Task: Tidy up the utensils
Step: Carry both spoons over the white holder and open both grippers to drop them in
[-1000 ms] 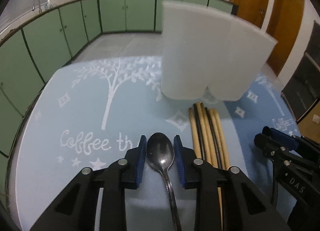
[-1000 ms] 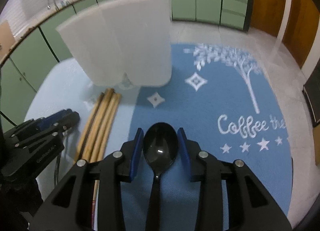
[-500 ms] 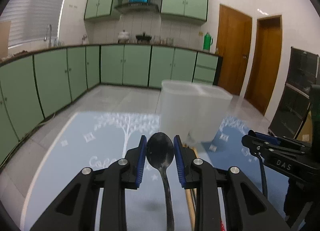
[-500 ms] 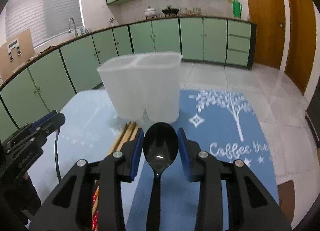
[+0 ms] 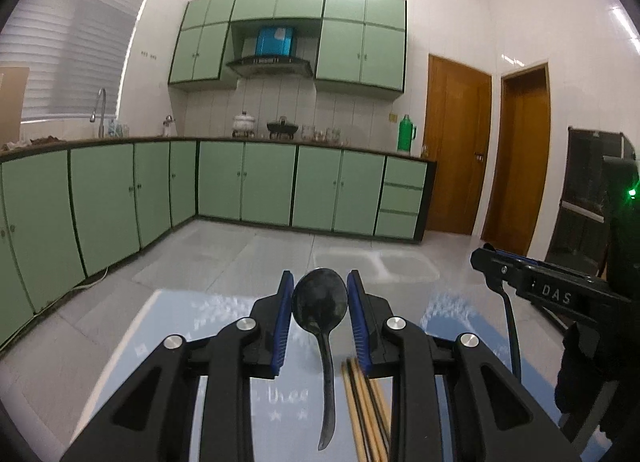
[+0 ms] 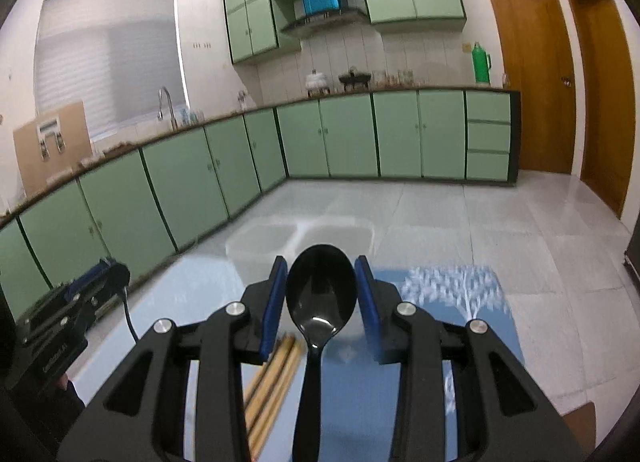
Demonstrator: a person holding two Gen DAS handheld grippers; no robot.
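Left gripper (image 5: 319,308): you have it clamped on the metal spoon (image 5: 320,300).
Right gripper (image 6: 321,294): clamped on the black spoon (image 6: 321,294).
Holder (image 6: 300,240): looks empty.
Left to do: both spoons, then the chopsticks (image 6: 272,372) on the mat (image 6: 460,302).

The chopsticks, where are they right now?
The chopsticks lie bundled on the blue tablecloth, below and between the two raised grippers, short of the white two-compartment holder.

Two wrist fisheyes, side by side, looking level across a kitchen.

The left wrist view looks forward along the left gripper (image 5: 320,304), close over the blue tablecloth (image 5: 192,342); the right wrist view does likewise along the right gripper (image 6: 321,294). Both face the green base cabinets (image 5: 264,185) and wooden doors (image 6: 528,73). Both share the pale two-part container (image 5: 374,268), the chopsticks (image 6: 272,378), and each catches the other gripper at its edge.
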